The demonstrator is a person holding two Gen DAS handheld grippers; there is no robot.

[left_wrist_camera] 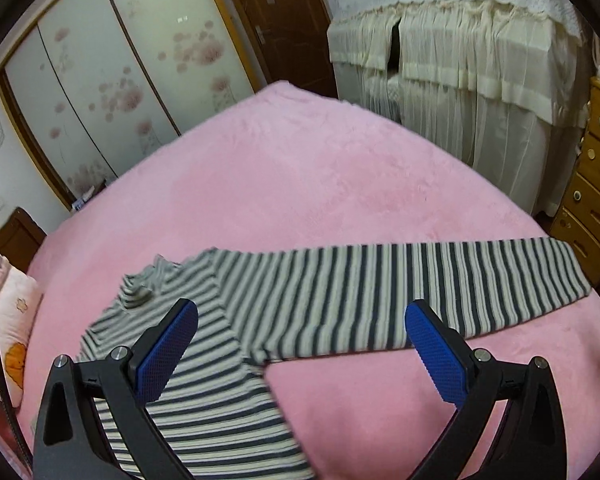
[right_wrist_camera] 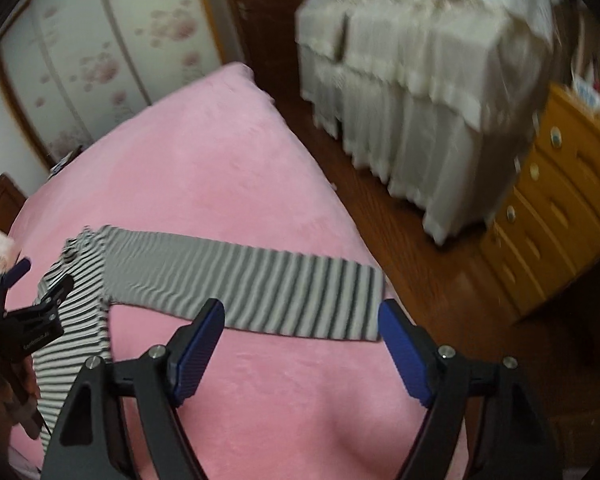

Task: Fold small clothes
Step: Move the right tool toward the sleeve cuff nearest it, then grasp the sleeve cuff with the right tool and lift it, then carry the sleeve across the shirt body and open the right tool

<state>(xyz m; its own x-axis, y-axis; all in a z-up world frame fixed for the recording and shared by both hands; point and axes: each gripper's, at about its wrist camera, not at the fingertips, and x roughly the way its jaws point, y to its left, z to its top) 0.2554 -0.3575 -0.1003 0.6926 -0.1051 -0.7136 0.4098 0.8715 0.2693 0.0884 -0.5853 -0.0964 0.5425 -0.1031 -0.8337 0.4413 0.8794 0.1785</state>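
Note:
A small black-and-white striped long-sleeved top (left_wrist_camera: 236,344) lies flat on the pink blanket (left_wrist_camera: 300,184). Its sleeve (left_wrist_camera: 440,284) stretches out to the right, toward the bed's edge. My left gripper (left_wrist_camera: 300,316) is open and empty, hovering over the armpit where sleeve meets body. My right gripper (right_wrist_camera: 302,312) is open and empty, just above the outer half of the sleeve (right_wrist_camera: 260,284), near the cuff (right_wrist_camera: 370,300). The left gripper also shows at the left of the right wrist view (right_wrist_camera: 40,276), over the top's body.
The pink bed ends close to the cuff, with wooden floor (right_wrist_camera: 440,264) beyond. A white draped bed (left_wrist_camera: 460,72) and a yellow wooden drawer chest (left_wrist_camera: 592,184) stand to the right. A floral pillow (left_wrist_camera: 8,320) lies at the left. Wardrobe doors (left_wrist_camera: 112,72) stand behind.

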